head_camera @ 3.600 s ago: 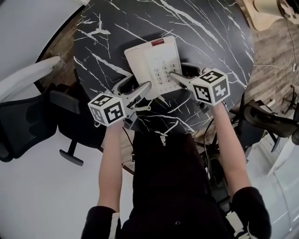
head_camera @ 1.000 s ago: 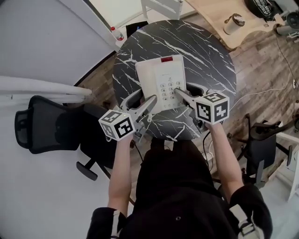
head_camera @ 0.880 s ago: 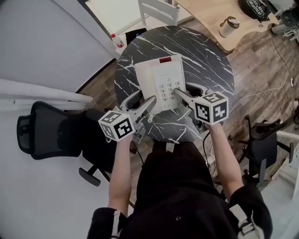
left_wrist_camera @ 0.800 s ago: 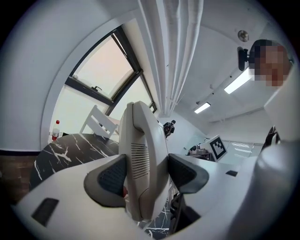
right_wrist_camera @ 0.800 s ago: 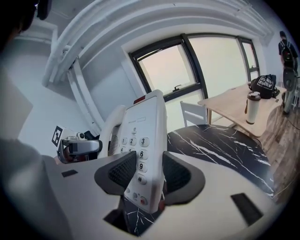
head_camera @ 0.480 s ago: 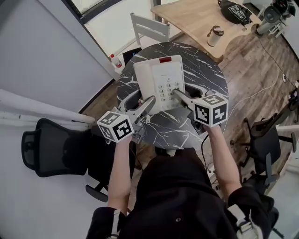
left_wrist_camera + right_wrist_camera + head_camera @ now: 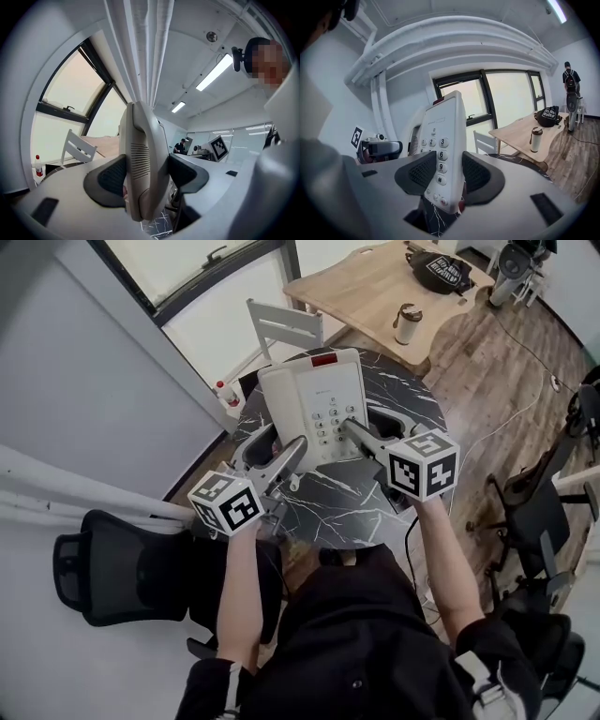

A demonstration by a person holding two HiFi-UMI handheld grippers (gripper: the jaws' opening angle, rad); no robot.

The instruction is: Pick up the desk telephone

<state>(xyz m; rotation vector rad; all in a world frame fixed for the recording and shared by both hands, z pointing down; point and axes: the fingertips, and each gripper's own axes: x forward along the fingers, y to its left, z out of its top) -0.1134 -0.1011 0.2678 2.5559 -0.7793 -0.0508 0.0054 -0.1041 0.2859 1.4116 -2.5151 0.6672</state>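
Note:
The white desk telephone (image 7: 312, 404) hangs in the air above the round black marble table (image 7: 375, 498), held from both sides. My left gripper (image 7: 298, 444) is shut on its left edge, where the handset (image 7: 140, 161) fills the gap between the pads. My right gripper (image 7: 349, 427) is shut on its right edge beside the keypad (image 7: 440, 157), its jaws having just closed slightly. In the right gripper view the telephone (image 7: 440, 154) stands on edge between the dark pads, its keys facing left. The marker cubes (image 7: 226, 503) (image 7: 423, 464) ride behind the jaws.
A black office chair (image 7: 112, 568) stands at the left, and another chair (image 7: 530, 493) at the right. Beyond the table are a white chair (image 7: 281, 326) and a wooden desk (image 7: 375, 287) with a tumbler (image 7: 405, 324) and a dark bag (image 7: 441, 270). A small bottle (image 7: 225, 395) stands on the floor.
Both grippers have risen with the telephone clamped between them; the table and floor now look smaller and farther below. The grips on the telephone's two sides look unchanged.

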